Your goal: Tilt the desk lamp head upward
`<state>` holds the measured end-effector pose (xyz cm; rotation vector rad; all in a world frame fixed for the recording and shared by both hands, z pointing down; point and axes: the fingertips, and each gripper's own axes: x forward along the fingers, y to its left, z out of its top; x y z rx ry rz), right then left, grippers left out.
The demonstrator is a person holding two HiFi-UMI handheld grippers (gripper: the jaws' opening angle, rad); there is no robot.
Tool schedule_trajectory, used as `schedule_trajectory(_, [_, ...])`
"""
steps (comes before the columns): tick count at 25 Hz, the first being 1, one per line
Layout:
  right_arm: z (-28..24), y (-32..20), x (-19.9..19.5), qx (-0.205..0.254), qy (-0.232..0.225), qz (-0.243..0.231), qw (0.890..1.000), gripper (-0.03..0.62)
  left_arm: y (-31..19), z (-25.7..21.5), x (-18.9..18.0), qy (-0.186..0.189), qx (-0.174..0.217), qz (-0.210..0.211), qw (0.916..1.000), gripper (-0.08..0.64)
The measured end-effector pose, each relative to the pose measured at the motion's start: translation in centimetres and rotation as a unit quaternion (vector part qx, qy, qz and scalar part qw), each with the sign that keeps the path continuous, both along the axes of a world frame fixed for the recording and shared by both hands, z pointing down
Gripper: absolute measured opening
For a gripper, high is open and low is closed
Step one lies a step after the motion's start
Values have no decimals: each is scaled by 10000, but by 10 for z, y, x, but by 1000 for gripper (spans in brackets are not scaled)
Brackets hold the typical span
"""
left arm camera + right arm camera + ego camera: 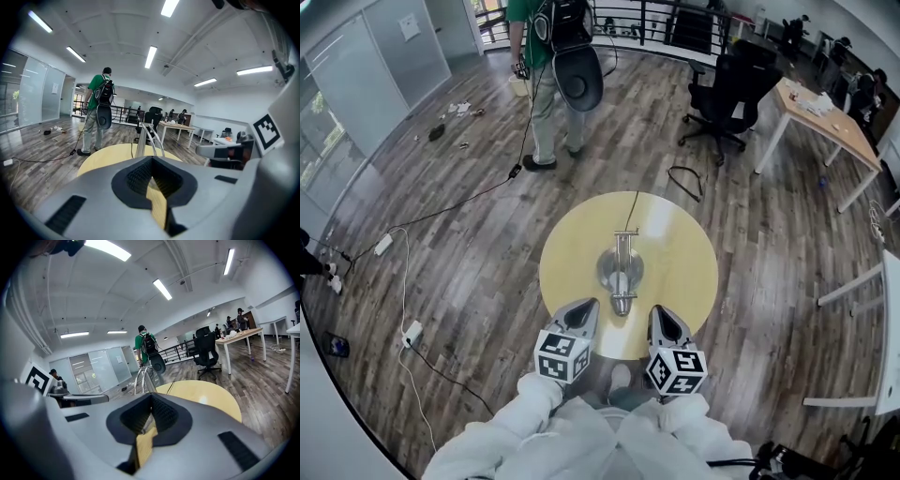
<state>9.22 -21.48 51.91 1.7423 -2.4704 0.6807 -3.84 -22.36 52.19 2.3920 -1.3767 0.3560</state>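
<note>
A silver desk lamp (621, 272) stands in the middle of a round yellow table (680, 244), its twin-rod arm running toward me and its head lying low near the front. My left gripper (584, 310) hovers at the table's near edge, just left of the lamp head, shut and empty. My right gripper (664, 317) sits level with it on the right, also shut with nothing in it. In the left gripper view the lamp's arm (149, 135) rises beyond the closed tips (152, 160). The right gripper view shows the same arm (143, 377) past its tips (151, 397).
The lamp's cable (635, 206) runs off the table's far edge. A person in a green shirt with a backpack (555, 66) stands beyond the table. A black office chair (731, 89) and a wooden desk (820, 112) are at the back right. Cables and a power strip (411, 333) lie at left.
</note>
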Motion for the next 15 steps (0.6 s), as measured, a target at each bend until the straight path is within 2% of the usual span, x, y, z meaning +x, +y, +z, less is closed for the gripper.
schedule_trajectory(4, [3,-29,10,-82,4,-152,9999,13,-31,2,5,-79,-25,-111,9999,-1])
schedule_trajectory(9, [10,-50,14,-210,209,-498,9983,12,-71,12,-16,-331,158,-151,9992,-1])
schedule_trajectory(12, [20,-53,12,-440,299,-693,9962,14,-90,34,-31,-519,138,136,9985,-1])
schedule_trajectory(15, [33,-55,5,-586,440,-1029,9920,14,-109,62,-35,-797,125,635,9947,-2])
